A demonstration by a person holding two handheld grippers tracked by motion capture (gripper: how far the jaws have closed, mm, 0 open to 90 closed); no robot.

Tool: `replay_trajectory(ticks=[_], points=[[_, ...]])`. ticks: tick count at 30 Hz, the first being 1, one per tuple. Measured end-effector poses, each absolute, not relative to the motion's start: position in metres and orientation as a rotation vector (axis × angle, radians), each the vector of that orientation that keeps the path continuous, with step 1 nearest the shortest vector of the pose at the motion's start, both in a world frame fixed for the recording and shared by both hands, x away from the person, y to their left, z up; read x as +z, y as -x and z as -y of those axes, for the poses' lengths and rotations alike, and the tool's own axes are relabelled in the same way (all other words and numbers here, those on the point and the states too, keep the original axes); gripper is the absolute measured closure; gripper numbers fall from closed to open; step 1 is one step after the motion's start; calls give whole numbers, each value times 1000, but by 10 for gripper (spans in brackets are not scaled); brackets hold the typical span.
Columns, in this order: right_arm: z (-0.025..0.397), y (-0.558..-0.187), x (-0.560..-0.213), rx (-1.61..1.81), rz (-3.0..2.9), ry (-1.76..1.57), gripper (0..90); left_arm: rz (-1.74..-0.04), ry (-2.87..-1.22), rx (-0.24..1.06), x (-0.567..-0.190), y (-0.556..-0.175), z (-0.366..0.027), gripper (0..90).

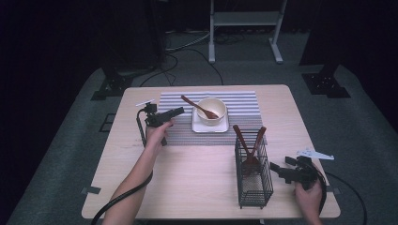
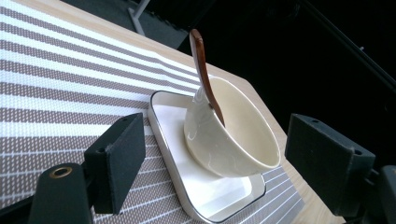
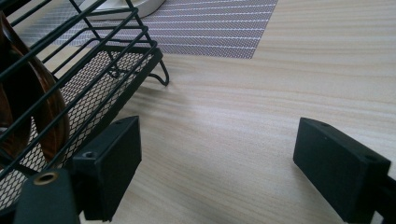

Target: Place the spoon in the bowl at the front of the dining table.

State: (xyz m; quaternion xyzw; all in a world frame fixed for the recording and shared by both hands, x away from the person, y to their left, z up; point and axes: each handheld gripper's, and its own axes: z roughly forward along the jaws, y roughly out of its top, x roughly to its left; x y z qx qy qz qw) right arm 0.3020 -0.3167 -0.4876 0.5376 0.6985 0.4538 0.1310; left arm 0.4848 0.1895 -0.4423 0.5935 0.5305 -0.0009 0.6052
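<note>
Left gripper (image 2: 212, 161) lined up on bowl (image 2: 233, 135), jaws wide, empty.
I'd have closed on the rim, clear of the spoon (image 2: 205, 74); right gripper (image 3: 217, 163) wide too.

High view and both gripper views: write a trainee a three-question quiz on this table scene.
1. True or false: the left gripper grips the spoon in the bowl.
2. How many wooden utensils stand in the wire basket?
3. The bowl sits on: A) bare table B) a white tray C) the basket.

Key:
1. False; its jaws stand open, apart from it.
2. Two.
3. B.
</note>
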Motion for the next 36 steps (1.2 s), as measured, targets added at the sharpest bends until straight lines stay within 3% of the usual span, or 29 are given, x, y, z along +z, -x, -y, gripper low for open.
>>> replay_trajectory(ticks=[36], points=[[316, -302, -487, 1307, -2029, -1558, 140, -1138, -1472, -26, -432, -454, -184, 67]])
